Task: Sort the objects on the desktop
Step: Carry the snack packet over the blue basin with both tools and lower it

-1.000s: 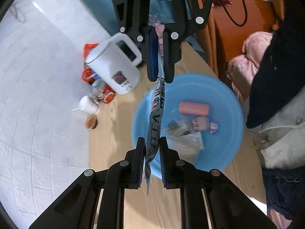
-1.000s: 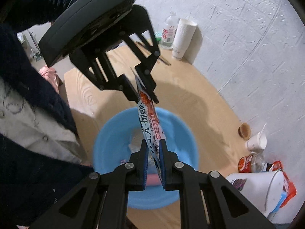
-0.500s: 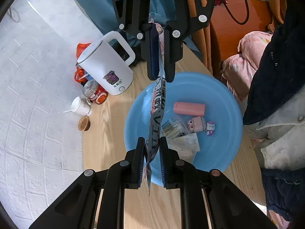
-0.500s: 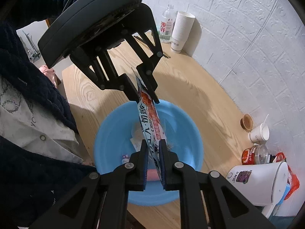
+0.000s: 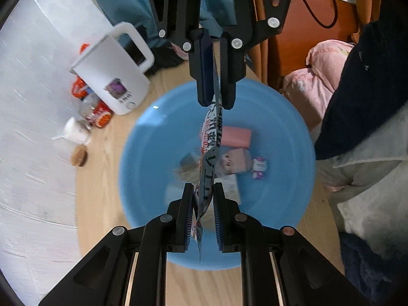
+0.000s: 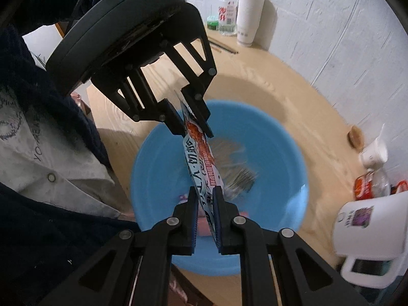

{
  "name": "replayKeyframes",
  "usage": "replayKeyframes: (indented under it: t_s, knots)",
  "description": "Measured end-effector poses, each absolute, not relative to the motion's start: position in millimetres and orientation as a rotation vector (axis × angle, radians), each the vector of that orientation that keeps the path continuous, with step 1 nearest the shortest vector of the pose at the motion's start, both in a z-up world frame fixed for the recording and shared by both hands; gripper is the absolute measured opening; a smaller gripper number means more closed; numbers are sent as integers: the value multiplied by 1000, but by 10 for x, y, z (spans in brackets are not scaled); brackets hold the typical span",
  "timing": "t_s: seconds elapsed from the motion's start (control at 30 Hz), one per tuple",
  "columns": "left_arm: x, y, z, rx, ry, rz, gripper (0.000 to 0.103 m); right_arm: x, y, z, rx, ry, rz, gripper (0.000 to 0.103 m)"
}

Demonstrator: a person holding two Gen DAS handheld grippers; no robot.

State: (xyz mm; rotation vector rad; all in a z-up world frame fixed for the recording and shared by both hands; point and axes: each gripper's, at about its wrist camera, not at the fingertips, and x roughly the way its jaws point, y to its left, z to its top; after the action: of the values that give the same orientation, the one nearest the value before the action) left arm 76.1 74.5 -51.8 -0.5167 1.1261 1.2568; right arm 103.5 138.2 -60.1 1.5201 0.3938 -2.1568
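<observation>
Left wrist view: printed foil snack packet [image 5: 210,150], clamped endwise by left gripper [image 5: 202,214] and right gripper [image 5: 215,94] above round blue plastic basin [image 5: 142,168]. Risk: uneven release, packet snagging one jaw.

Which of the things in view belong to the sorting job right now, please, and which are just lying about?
In the job: snack packet, held at its ends by left gripper and right gripper; blue basin below it.

Lying about: white kettle, paper cup, stack of cups, water bottle.
</observation>
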Motion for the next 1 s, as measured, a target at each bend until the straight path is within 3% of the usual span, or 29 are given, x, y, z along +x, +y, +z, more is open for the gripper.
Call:
replayKeyframes:
  t_s: [0.4, 0.9, 1.0]
  knots:
    - [961, 768, -1091, -631, 1094, 1184, 14, 1144, 1252, -1176, 1609, 317, -2076, 11]
    - [855, 847, -1188, -769, 1044, 1072, 15, 1148, 1287, -1462, 1683, 249, -2042, 11]
    - [837, 875, -1209, -789, 1046, 1047, 22, 1146, 1255, -1535, 1702, 259, -2024, 11]
